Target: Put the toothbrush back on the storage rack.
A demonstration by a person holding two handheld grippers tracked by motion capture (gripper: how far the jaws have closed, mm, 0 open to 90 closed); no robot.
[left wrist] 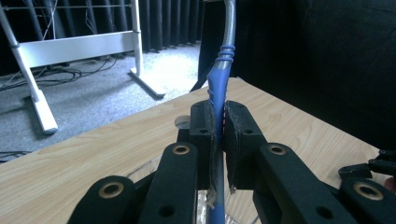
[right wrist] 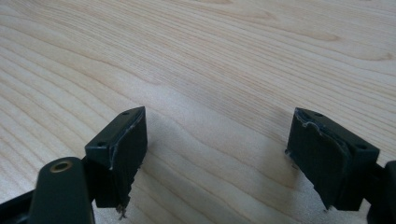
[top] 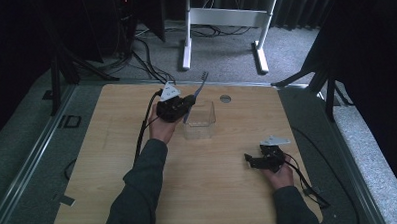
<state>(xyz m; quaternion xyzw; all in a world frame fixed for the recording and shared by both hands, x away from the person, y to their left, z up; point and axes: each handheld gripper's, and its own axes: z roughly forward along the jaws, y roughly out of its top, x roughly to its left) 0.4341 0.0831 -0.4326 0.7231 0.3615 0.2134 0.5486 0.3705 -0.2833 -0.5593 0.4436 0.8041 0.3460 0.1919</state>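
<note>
Toothbrush (left wrist: 219,77), blue handle, greyish neck, pinched upright in left tool (left wrist: 218,135), right tool (right wrist: 217,154) spread, bristles perhaps blurred.

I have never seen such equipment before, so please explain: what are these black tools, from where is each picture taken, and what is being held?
A person sits at a wooden table and holds a hand-operated, two-jaw gripper in each hand. The high view is from a fixed camera above the table. The two other pictures come from small cameras riding on the grippers, looking along their black jaws.

The left gripper is shut on a blue toothbrush, held upright beside a clear plastic container on the table. In the high view the brush sticks up from that gripper.

The right gripper is open with nothing between its jaws, low over the bare wood near the table's right edge.
</note>
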